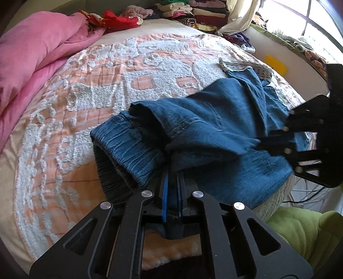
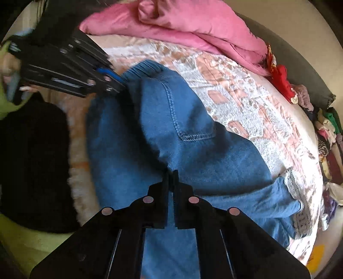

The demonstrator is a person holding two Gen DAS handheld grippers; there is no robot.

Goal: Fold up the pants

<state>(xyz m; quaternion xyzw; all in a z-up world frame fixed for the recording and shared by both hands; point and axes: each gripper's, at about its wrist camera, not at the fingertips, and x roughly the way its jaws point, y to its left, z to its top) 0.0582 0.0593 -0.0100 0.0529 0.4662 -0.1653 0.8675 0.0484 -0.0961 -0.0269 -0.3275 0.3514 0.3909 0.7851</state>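
The blue denim pants (image 1: 205, 133) lie bunched on the bed near its front edge, at the centre of both views. Their elastic waistband (image 1: 128, 146) sits at about 8 o'clock of the heap in the left wrist view, and the lace-trimmed leg cuffs (image 1: 246, 66) trail off toward 1 o'clock. In the right wrist view a stitched back pocket (image 2: 182, 115) faces up.

The left hand-held gripper (image 1: 172, 178) has its blue-padded fingers (image 1: 164, 193) pressed together on a fold of denim just beside the waistband. The right hand-held gripper (image 2: 171, 178) pinches the cloth in the middle of the heap, its jaws nearly meeting; in the left view it reaches in from 3 o'clock.

Under the pants is an orange and white tufted bedspread (image 1: 85, 107). A rumpled pink duvet (image 1: 36, 53) lies at 10 o'clock, with a red cloth (image 1: 115, 20) beside it. Stacks of folded clothes (image 1: 193, 12) stand at 12 o'clock along the far edge of the bed. A green sleeve (image 1: 304, 234) shows at 4 o'clock, and a bright window (image 1: 300, 19) at 1 o'clock.
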